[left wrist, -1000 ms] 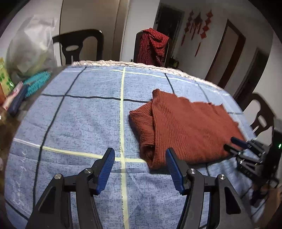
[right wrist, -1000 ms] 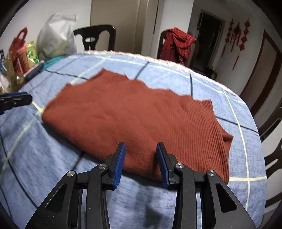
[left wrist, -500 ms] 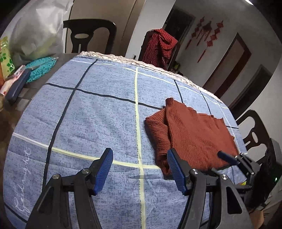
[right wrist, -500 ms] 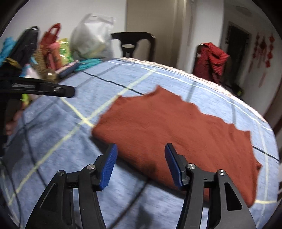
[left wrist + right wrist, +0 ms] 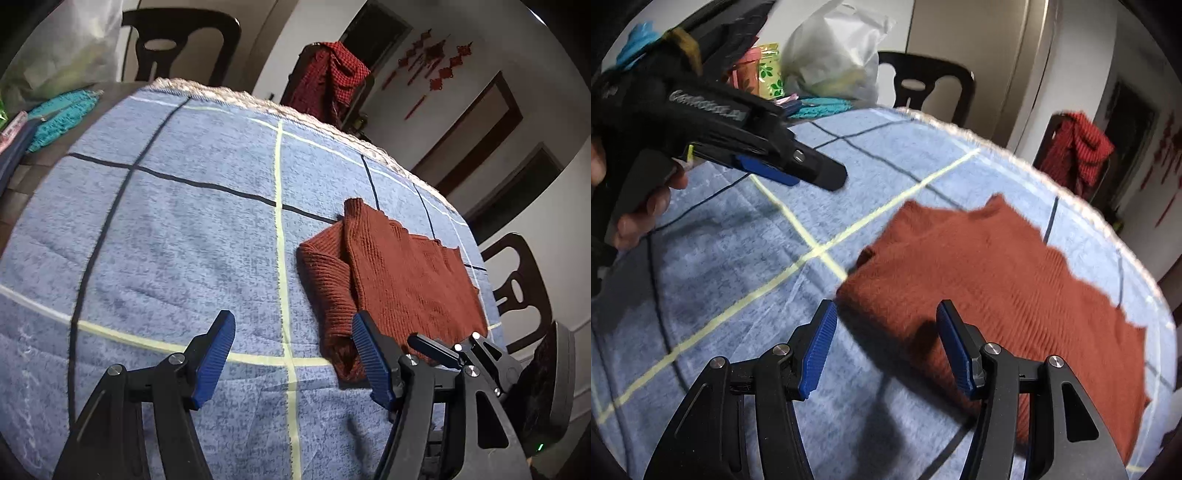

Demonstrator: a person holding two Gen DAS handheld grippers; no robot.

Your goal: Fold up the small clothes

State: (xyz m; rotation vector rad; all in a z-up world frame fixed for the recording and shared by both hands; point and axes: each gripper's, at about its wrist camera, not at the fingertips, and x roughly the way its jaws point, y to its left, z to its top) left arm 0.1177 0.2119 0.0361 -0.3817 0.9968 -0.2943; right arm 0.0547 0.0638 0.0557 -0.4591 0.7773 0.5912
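Observation:
A rust-red knitted sweater (image 5: 406,280) lies folded flat on the blue checked cloth (image 5: 184,240), its left edge doubled over. My left gripper (image 5: 291,321) is open above bare cloth, its right pad just at the sweater's near-left corner and nothing between its jaws. One of the right gripper's fingers (image 5: 432,349) shows low at the sweater's near edge. In the right wrist view my right gripper (image 5: 886,310) is open above the near-left corner of the sweater (image 5: 997,277), not gripping it. My left gripper (image 5: 812,173), in a person's hand (image 5: 639,210), hovers at the upper left.
Dark chairs (image 5: 177,44) ring the table; one (image 5: 332,81) carries a red checked garment. A white plastic bag (image 5: 834,62), snack packets (image 5: 764,70) and a teal knit piece (image 5: 59,118) crowd the far left. Another chair (image 5: 517,291) stands right.
Both grippers have slid left along the table's near edge, so the sweater now sits further right in each view. The right jaws have widened. The sweater has not moved.

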